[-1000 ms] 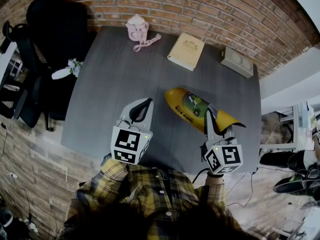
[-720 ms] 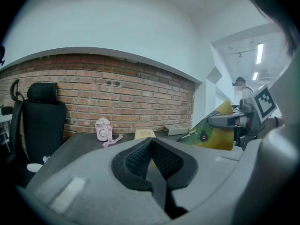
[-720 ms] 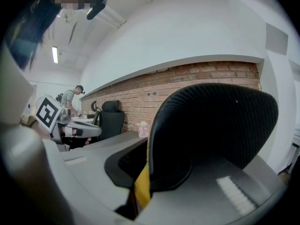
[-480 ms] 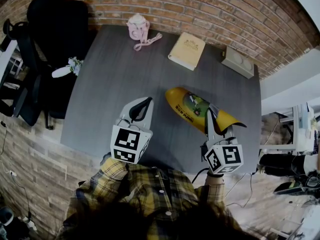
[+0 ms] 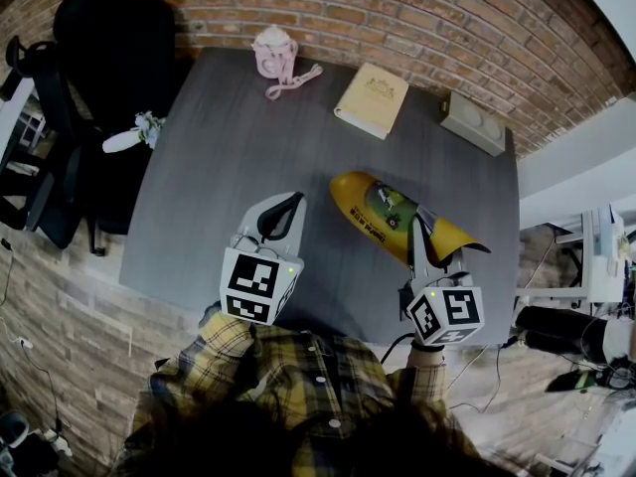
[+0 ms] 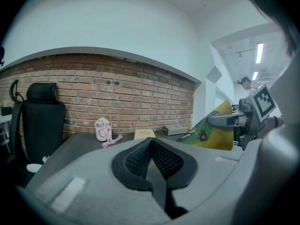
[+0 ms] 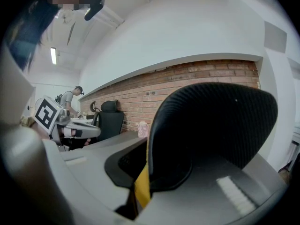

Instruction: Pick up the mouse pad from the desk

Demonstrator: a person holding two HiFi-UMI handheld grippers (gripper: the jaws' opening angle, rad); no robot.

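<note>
The mouse pad (image 5: 383, 212) is yellow with a printed picture on top and black underneath; it hangs bent above the dark grey desk (image 5: 229, 157). My right gripper (image 5: 417, 231) is shut on its near edge. In the right gripper view the pad's black underside (image 7: 211, 125) fills the middle, and its yellow edge (image 7: 142, 186) sits pinched between the jaws. My left gripper (image 5: 288, 207) hovers to the left of the pad, shut with nothing in it. In the left gripper view the pad (image 6: 213, 132) rises at the right, clear of my left gripper (image 6: 151, 146).
A pink pouch with a strap (image 5: 273, 56), a beige book (image 5: 371, 100) and a grey box (image 5: 471, 122) lie along the desk's far edge by the brick wall (image 5: 397, 18). A black office chair (image 5: 99, 68) stands at the left with a white object (image 5: 134, 137) beside it.
</note>
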